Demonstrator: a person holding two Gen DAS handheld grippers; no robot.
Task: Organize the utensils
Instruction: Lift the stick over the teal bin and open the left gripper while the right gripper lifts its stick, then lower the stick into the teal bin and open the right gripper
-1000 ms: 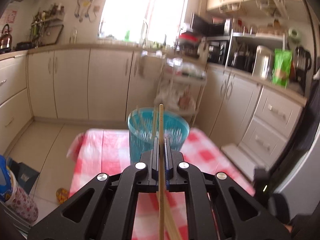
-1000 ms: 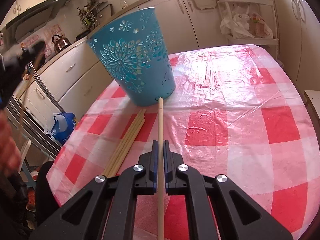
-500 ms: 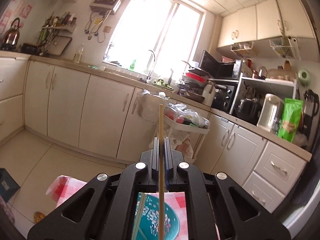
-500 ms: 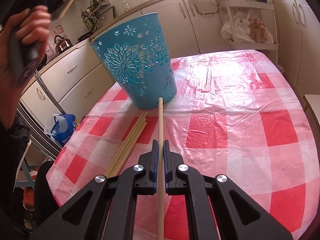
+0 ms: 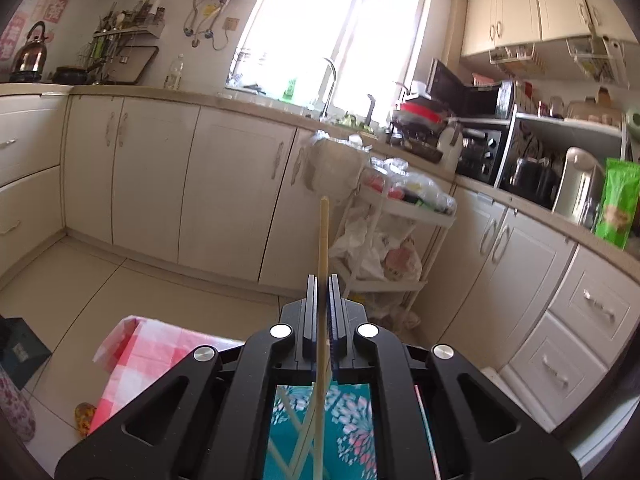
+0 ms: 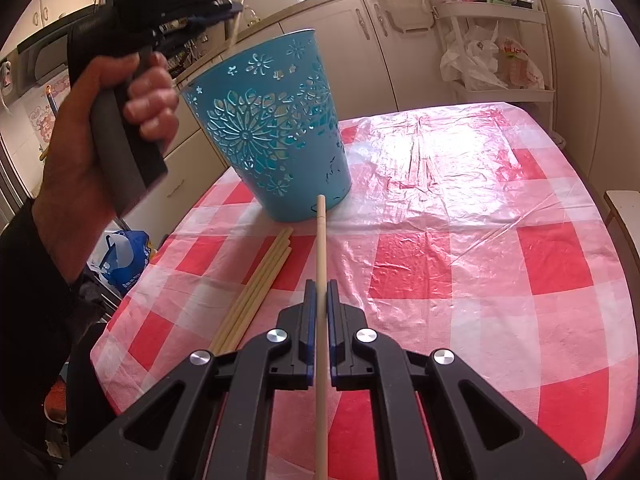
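Note:
A teal cut-out basket point(image 6: 276, 132) stands on the red-checked tablecloth point(image 6: 460, 264). My left gripper point(image 5: 322, 280) is shut on a wooden chopstick point(image 5: 323, 240) and hangs over the basket point(image 5: 352, 432), whose inside, with sticks in it, shows below the jaws. In the right wrist view the left gripper point(image 6: 230, 6) is held by a hand above the basket's near rim. My right gripper point(image 6: 319, 286) is shut on another chopstick point(image 6: 320, 248), low over the table, its tip close to the basket's foot. Several loose chopsticks point(image 6: 256, 288) lie left of it.
White kitchen cabinets point(image 5: 160, 184) run along the walls. A white trolley with bags point(image 5: 384, 236) stands just past the table's far end. A blue bag point(image 6: 124, 256) sits on the floor at the table's left. A light chair edge point(image 6: 624, 208) is at the right.
The left gripper has travelled with its chopstick from beside the table to above the basket; its view rose off the table, then dipped. The right gripper has stayed still.

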